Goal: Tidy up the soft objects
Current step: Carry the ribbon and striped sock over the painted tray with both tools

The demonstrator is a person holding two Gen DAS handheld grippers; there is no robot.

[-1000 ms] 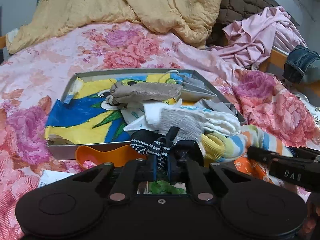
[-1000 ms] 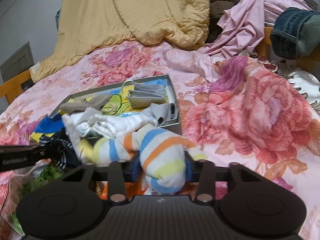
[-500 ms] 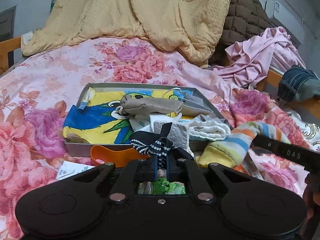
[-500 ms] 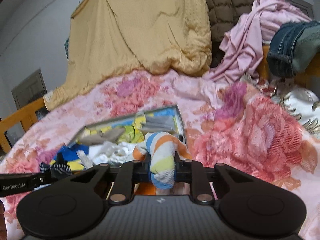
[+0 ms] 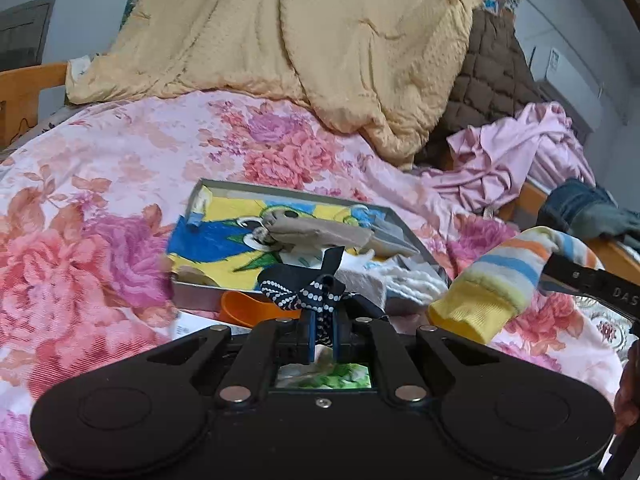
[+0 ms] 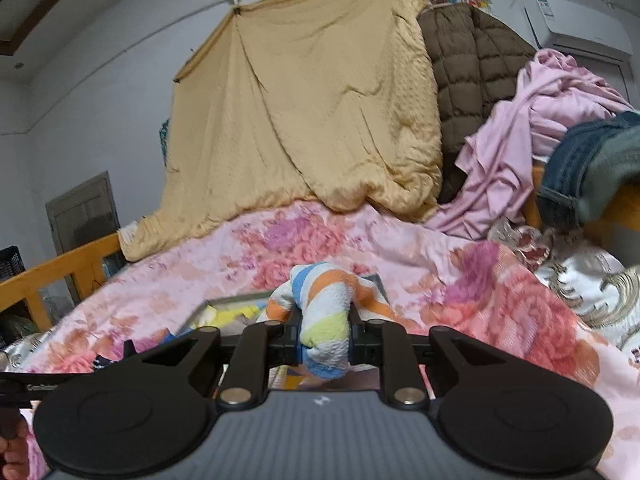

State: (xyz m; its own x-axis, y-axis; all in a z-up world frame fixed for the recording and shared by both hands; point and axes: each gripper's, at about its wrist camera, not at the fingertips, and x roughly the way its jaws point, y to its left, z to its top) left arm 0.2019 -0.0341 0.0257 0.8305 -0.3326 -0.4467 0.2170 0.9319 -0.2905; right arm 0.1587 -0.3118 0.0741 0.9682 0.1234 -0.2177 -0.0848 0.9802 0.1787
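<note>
My left gripper (image 5: pixel 322 334) is shut on a dark blue ribbon bow with white dots (image 5: pixel 302 286), held just in front of the shallow grey tray (image 5: pixel 208 294). The tray has a blue and yellow picture bottom and holds a beige pouch (image 5: pixel 320 232), a grey folded piece and white socks (image 5: pixel 408 278). My right gripper (image 6: pixel 324 344) is shut on a striped sock (image 6: pixel 326 312) with orange, blue, yellow and white bands, lifted above the bed. In the left wrist view the sock (image 5: pixel 500 280) hangs at the right, clear of the tray.
The floral pink bedspread (image 5: pixel 100 208) covers the bed. A yellow quilt (image 5: pixel 320 40), a brown padded jacket (image 5: pixel 488 80), pink cloth (image 5: pixel 520 152) and jeans (image 6: pixel 588 164) lie at the back and right. An orange scoop (image 5: pixel 248 310) lies by the tray's front. A wooden rail (image 6: pixel 52 272) runs on the left.
My right gripper has lifted the striped sock up off the pile beside the tray, and its view has tilted upward. My left gripper has risen and drawn back slightly with the bow.
</note>
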